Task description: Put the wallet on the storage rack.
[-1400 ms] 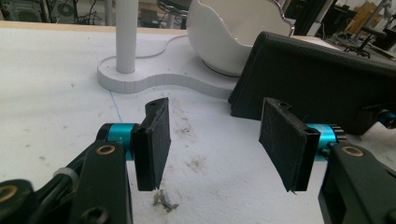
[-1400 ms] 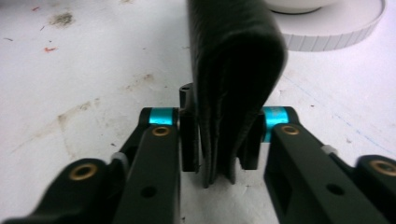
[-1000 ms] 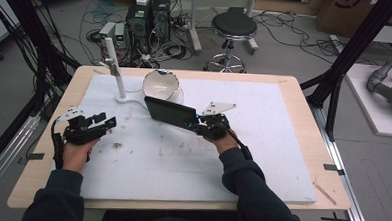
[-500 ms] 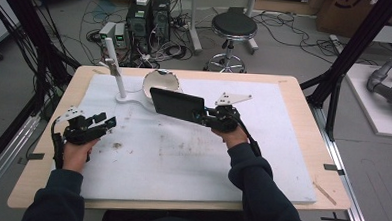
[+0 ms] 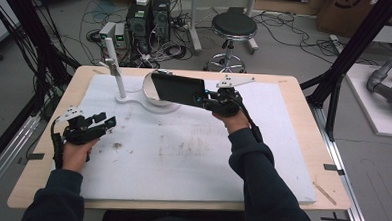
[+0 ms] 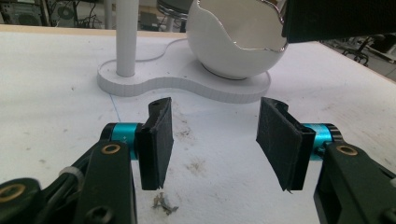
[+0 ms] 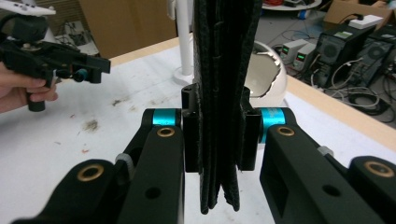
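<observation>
My right gripper is shut on a flat black leather wallet and holds it in the air, level, over a white egg-shaped bowl that it partly hides. In the right gripper view the wallet stands edge-on, pinched between both pads, with the bowl behind it. At the left of the mat my left gripper rests low and open. Nothing lies between its pads, which point at the bowl.
The bowl sits on a flat white base with an upright white post. A white mat with brown specks and small debris covers the wooden table. Beyond the far edge stand a stool and computers.
My right hand has lifted the wallet and carried it farther away, from in front of the bowl to above it. The left gripper has stayed in place.
</observation>
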